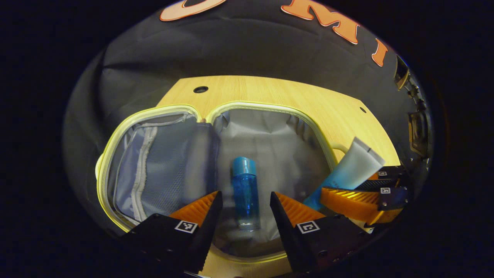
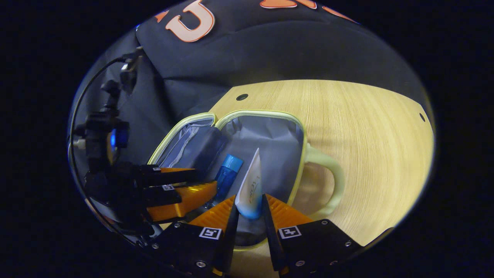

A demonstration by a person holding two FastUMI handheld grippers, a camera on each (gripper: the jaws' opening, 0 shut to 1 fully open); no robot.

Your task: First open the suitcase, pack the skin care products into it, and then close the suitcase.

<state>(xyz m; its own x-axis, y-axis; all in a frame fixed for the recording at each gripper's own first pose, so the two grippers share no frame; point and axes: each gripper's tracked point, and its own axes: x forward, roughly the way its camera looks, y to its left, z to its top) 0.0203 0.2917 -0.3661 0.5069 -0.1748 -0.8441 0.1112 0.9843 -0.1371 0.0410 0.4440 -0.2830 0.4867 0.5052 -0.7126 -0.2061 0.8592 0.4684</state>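
The suitcase (image 1: 270,108), a small case with pale yellow trim and grey lining, lies open flat on the wooden table (image 1: 270,87). A blue bottle (image 1: 245,193) lies on the lining of its right half. My left gripper (image 1: 246,194) hovers open over the bottle, one finger on each side and clear of it. My right gripper (image 2: 250,202) is shut on a white tube with a blue end (image 2: 251,185), held tilted over the case's right half beside the bottle (image 2: 227,173). The left gripper view has the tube (image 1: 355,166) and right gripper (image 1: 361,185) at the right.
The left half of the case has a mesh zip pocket (image 1: 154,162). A pale handle (image 2: 335,181) sticks out from the case's right side. Bare wooden table (image 2: 366,135) stretches to the right of it. The left gripper (image 2: 204,179) and its cabled camera mount (image 2: 104,131) sit close on the right gripper's left.
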